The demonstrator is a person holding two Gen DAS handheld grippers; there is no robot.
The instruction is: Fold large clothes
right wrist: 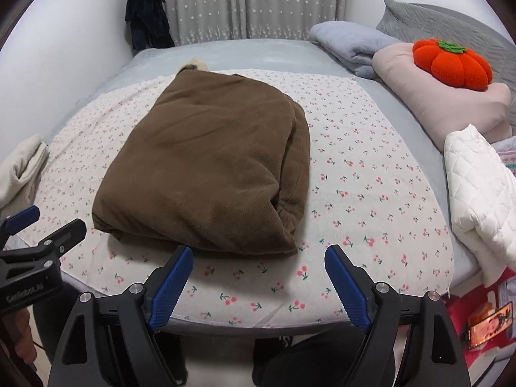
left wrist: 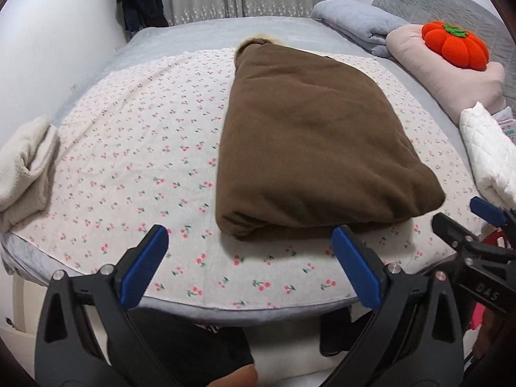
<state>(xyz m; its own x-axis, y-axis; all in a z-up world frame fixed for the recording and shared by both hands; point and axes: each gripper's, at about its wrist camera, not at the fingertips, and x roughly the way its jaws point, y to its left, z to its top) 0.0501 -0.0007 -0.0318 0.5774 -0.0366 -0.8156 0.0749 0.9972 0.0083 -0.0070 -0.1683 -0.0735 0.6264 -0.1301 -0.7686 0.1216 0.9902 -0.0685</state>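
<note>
From left to right we see a cream towel point(left wrist: 24, 164) at the bed's left edge, our left gripper point(left wrist: 250, 258) with fingers spread wide and empty, the folded brown coat point(left wrist: 309, 148) mid-frame on the cherry-print sheet point(left wrist: 129, 148), and our right gripper point(right wrist: 258, 277) likewise open, holding nothing.

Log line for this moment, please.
left gripper open, empty | right gripper open, empty | brown coat folded on cherry-print sheet
</note>
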